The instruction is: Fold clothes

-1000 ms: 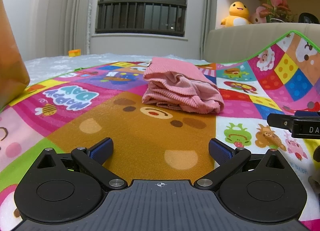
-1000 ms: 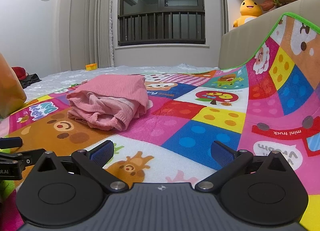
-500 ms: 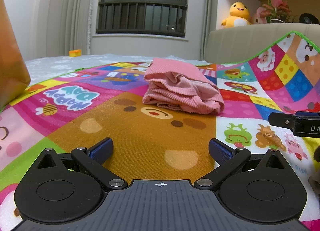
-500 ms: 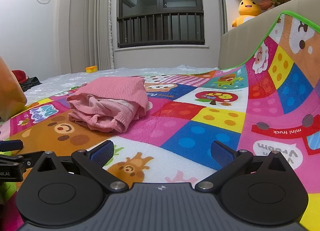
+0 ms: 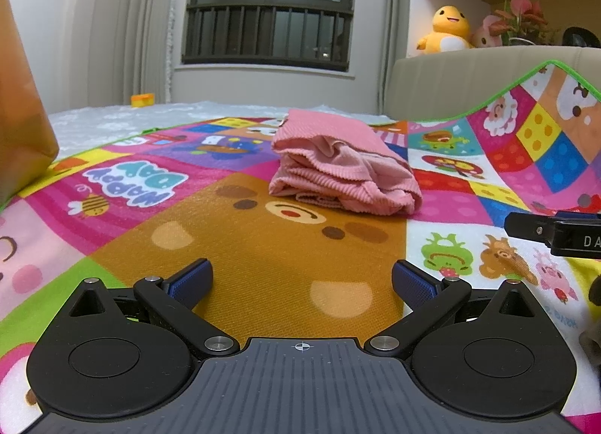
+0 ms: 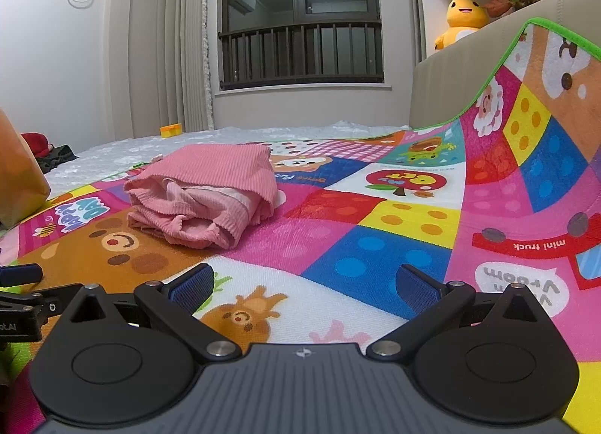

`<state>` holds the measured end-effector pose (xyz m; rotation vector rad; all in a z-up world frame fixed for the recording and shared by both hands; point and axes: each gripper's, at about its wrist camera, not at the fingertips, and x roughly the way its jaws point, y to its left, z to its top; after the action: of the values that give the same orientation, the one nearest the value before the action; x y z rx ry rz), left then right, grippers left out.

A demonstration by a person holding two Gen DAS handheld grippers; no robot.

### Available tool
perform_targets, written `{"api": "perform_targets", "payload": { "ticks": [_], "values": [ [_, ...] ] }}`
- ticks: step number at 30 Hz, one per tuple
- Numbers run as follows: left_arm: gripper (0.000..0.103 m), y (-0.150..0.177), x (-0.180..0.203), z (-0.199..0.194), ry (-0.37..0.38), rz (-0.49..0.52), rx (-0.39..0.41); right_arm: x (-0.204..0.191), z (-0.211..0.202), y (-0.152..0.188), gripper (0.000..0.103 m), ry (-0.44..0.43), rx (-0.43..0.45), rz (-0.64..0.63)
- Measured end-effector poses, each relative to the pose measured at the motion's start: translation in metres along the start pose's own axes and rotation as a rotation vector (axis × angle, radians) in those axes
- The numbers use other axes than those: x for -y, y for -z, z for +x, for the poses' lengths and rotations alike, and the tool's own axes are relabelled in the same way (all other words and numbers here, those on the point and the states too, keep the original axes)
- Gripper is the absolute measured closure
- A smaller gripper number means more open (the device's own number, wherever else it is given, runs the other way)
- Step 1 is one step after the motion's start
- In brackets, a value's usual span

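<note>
Both my grippers, left (image 5: 299,280) and right (image 6: 305,282), hover spread and empty over the play mat (image 5: 263,257). Pink garment (image 5: 343,174) lies bundled ahead of them, well apart. Risk: pinching several loose layers, or snagging the mat, would undo the fold.

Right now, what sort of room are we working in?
Probably a child's bedroom or playroom at home: a colourful cartoon-patterned play mat on the floor, a yellow plush duck on a beige ledge, and a dark barred window.
</note>
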<state>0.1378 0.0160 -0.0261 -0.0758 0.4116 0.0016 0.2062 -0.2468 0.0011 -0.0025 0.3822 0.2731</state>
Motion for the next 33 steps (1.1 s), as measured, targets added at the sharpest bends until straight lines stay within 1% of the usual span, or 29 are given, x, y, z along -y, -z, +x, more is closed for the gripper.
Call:
{"api": "perform_targets", "payload": {
  "ticks": [33],
  "values": [
    [0.0,0.0004,-0.0002,0.0,0.003,-0.008,0.004,0.0021,0.0001,0.0008,0.0,0.001,0.004,0.007]
  ]
}}
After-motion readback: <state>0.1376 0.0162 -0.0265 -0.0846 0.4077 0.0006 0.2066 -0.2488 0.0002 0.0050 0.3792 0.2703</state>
